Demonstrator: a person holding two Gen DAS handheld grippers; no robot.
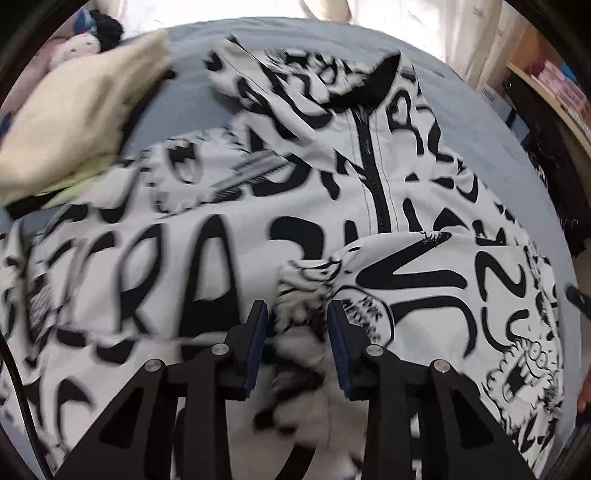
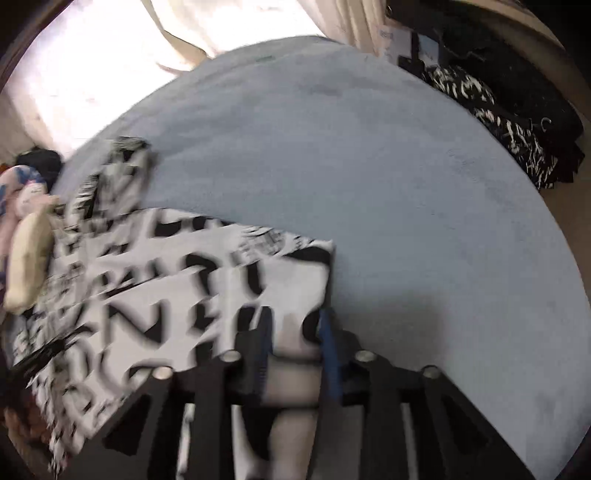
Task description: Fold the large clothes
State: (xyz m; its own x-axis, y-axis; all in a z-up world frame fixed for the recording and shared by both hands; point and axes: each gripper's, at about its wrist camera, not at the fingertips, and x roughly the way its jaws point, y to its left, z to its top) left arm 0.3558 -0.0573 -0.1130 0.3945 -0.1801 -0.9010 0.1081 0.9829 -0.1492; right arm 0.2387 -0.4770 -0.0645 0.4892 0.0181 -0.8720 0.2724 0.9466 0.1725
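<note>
Lying jacket (image 1: 295, 206) on bed (image 2: 369, 166)

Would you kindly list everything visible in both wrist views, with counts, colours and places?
jacket: one, white with black lettering, black zip, spread on the bed.
bed cover: one, pale blue, under the jacket.
cushion: one, cream, far left on the bed.
soft toy: one, pink, behind the cushion.
dark clothes: a pile, black and white, beside the bed at right.
curtain: cream, behind the bed.
left gripper: black, blue pads, fabric bunched between them.
right gripper: black, blue pads, at the jacket's edge.
</note>
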